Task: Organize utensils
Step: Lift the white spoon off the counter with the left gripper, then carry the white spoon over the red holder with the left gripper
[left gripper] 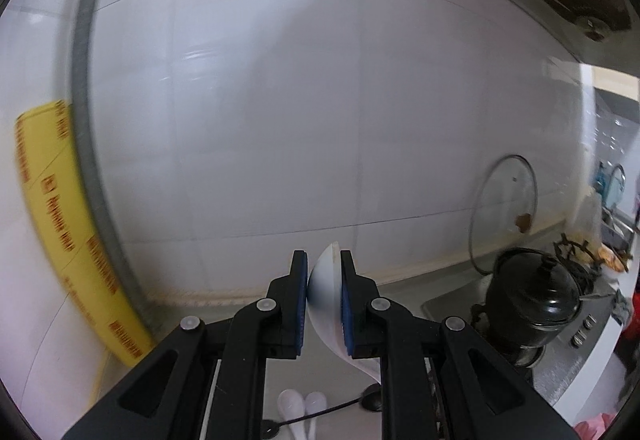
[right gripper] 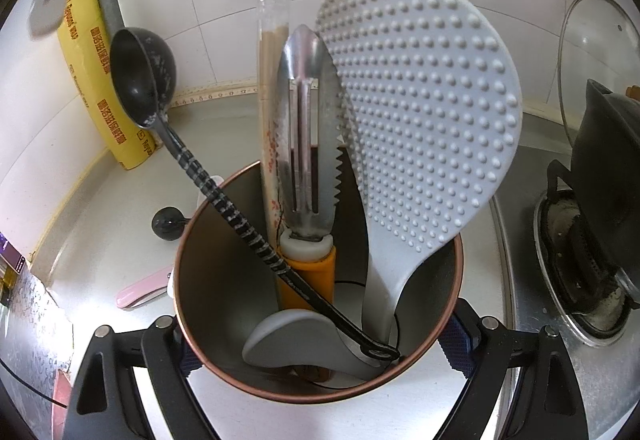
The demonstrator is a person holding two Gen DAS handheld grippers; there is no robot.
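Note:
In the left wrist view my left gripper (left gripper: 324,292) is shut on a white, curved spoon-like utensil (left gripper: 325,280), raised in front of the tiled wall. Two more white spoons (left gripper: 300,406) lie on the counter below. In the right wrist view my right gripper (right gripper: 320,350) is shut on a copper-rimmed utensil holder (right gripper: 192,215), one pad on each side. The holder contains a bumpy white rice paddle (right gripper: 420,111), a metal peeler with an orange handle (right gripper: 308,143), a black scoop (right gripper: 144,67), sleeved chopsticks (right gripper: 272,79) and a grey spoon (right gripper: 296,336).
A yellow wrap box (right gripper: 92,79) leans in the wall corner. A pink spoon (right gripper: 144,292) and a black knob on a cable (right gripper: 168,224) lie left of the holder. A black pot (left gripper: 536,300), a gas burner (right gripper: 580,260) and a glass lid (left gripper: 504,211) are to the right.

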